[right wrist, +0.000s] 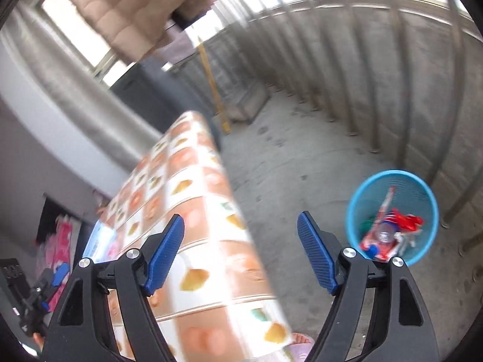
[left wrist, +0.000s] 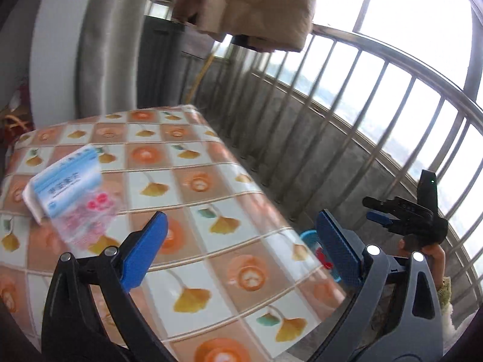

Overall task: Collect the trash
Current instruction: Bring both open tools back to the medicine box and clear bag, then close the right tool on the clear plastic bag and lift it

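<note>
A blue-and-clear plastic packet with pink pieces inside [left wrist: 71, 194] lies on the patterned tablecloth [left wrist: 211, 199] at the table's left side. It also shows at the table's far left in the right wrist view [right wrist: 101, 242]. My left gripper [left wrist: 241, 247] is open and empty, low over the table, to the right of the packet. My right gripper [right wrist: 241, 250] is open and empty, over the table's right edge. A blue mesh bin [right wrist: 425, 187] stands on the concrete floor to the right, holding red, white and green wrappers [right wrist: 389, 232]. The bin's rim shows in the left wrist view [left wrist: 308, 238].
A metal railing [left wrist: 377, 90] and low concrete wall run along the right. A beige quilted coat [left wrist: 250, 3] hangs above. A yellow stick [right wrist: 211, 81] leans in the far corner. The other gripper shows at the right of the left wrist view [left wrist: 407, 214].
</note>
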Motion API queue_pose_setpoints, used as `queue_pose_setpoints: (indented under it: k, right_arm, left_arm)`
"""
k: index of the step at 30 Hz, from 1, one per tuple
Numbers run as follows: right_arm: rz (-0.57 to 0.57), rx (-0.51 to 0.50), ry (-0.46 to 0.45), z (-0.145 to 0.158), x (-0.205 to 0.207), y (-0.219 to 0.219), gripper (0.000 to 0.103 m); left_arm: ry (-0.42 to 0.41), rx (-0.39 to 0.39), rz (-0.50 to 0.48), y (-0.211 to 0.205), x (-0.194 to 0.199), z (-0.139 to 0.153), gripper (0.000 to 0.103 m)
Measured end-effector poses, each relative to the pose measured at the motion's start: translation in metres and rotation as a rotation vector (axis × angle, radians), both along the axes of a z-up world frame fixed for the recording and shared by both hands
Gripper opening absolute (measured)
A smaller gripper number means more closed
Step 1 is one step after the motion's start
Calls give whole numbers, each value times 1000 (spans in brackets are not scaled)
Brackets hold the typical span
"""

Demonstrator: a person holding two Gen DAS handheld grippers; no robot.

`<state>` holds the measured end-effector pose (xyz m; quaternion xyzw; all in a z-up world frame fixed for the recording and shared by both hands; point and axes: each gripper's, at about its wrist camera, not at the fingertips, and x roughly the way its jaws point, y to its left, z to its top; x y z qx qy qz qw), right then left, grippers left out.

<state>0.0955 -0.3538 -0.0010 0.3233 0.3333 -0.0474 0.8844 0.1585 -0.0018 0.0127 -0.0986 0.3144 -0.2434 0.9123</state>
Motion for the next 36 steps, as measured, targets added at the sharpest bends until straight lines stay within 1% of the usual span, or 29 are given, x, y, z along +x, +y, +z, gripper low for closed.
queue_pose_setpoints:
  k: [3,5,8,12,15,17,18,19,20,21,22,23,25,26,27,28,29,30,31,32,33,34,35,36]
  right_arm:
    - [119,-10,6,12,34,47,75]
    - [199,-12,16,14,56,79,75]
    - [322,-20,40,14,89,130,75]
    - [480,-34,70,12,126,199,75]
    - [566,-34,106,2,159,242,75]
    - [583,-51,136,-5,180,265,75]
    - [594,-68,152,-9,193,275,73]
    - [597,-84,167,-13,203,282,68]
    - [597,-100,183,-17,216,291,67]
    - [603,-108,193,-22,227,295,64]
    - [602,-122,205,-26,236,302,61]
    - [596,-140,221,-30,244,308,59]
    - [600,-167,235,-36,256,316,55]
    - [603,-181,240,-39,262,320,54]
    - [610,-199,248,-42,268,326,52]
    - [620,-215,253,-45,271,330,48]
    - [620,-245,238,-45,272,334,46]
    - [632,-275,237,-45,273,339,44]
    - [646,-288,237,-45,274,342,38]
    - [660,-292,236,-45,273,344,35]
    - [664,-306,236,-45,271,345,32]
    - [671,-317,240,-45,269,347,22]
    - [682,-317,243,-45,266,346,19]
    - [690,-310,244,-46,264,346,15]
  left_arm:
    - [-4,-20,125,62,-5,-10,94]
    - [5,-51,194,99,-8,-16,94]
    - [26,-98,255,135,-13,-29,94]
    - [46,-146,283,154,-13,-47,94]
    - [47,-146,290,158,-5,-57,94]
    - [64,-152,295,162,5,-66,94]
    - [75,-156,297,163,11,-69,94]
    - [91,-157,298,164,19,-73,94]
    - [110,-150,302,164,26,-77,92]
    - [128,-141,304,164,34,-80,90]
    - [144,-129,304,163,41,-84,83]
    - [164,-116,311,163,49,-88,76]
    - [212,-97,327,164,64,-99,70]
    - [235,-86,336,164,72,-104,63]
    - [263,-78,345,165,78,-110,58]
    - [285,-81,348,166,84,-116,52]
    - [302,-90,349,166,88,-120,44]
    - [318,-102,351,166,91,-124,40]
    - [312,-109,354,166,92,-125,33]
    - [317,-107,349,163,94,-126,28]
    - [321,-106,345,161,95,-127,27]
    - [322,-107,339,159,94,-127,21]
    - [332,-115,320,155,94,-128,15]
    - [344,-121,298,150,93,-129,14]
